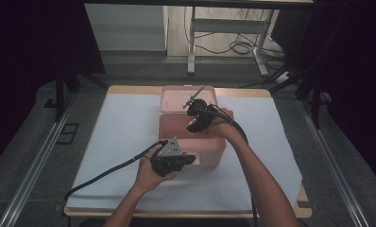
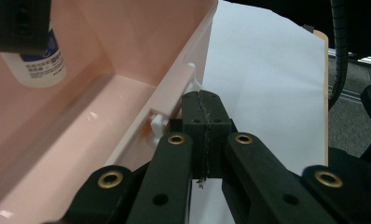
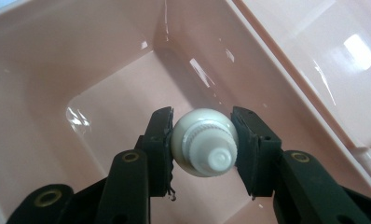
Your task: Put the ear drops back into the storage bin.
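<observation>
A pink plastic box (image 1: 213,143) stands open on the white sheet, its lid (image 1: 175,98) lying back behind it. My right gripper (image 1: 194,126) hangs over the box's inside, shut on a small white bottle (image 3: 202,144). Looking down on it, I see its ribbed cap between the two pads. The left gripper view shows that bottle (image 2: 37,65) with a blue label, low inside the box (image 2: 141,42). My left gripper (image 2: 204,100) is shut, its tips against the outside of the front wall right by the white latch (image 2: 193,77). In the high view the left gripper (image 1: 194,160) sits at the box's front.
A white sheet (image 1: 124,132) covers most of the wooden table (image 1: 129,90). Cables trail from both grippers toward the table's near edge. Beyond the table are grey floor, metal rails at each side, and a desk frame (image 1: 192,52) with loose cables.
</observation>
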`<control>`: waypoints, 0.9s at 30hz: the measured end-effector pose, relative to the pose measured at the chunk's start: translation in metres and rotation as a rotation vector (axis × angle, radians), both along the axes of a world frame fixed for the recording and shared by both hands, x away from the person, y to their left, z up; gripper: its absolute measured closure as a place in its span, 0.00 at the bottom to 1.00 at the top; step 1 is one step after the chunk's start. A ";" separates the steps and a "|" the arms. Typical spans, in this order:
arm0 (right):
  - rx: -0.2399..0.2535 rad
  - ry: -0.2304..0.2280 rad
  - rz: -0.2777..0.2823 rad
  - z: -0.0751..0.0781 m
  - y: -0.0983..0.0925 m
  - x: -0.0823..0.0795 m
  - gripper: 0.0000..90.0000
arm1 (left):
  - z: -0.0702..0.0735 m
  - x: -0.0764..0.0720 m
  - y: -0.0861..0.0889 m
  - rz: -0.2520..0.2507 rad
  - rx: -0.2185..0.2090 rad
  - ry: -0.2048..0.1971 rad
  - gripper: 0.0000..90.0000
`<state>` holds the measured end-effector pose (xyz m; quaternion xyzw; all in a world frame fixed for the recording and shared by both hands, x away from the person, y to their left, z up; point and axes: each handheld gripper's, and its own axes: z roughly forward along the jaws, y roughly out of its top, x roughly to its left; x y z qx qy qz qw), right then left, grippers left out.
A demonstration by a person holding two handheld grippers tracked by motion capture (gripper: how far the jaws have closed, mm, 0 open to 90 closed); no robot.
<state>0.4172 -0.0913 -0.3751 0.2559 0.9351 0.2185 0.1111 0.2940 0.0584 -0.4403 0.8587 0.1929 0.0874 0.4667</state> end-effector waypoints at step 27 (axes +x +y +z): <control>-0.002 0.021 0.019 -0.022 0.032 0.012 0.67 | 0.000 0.000 0.000 -0.002 0.000 0.001 1.00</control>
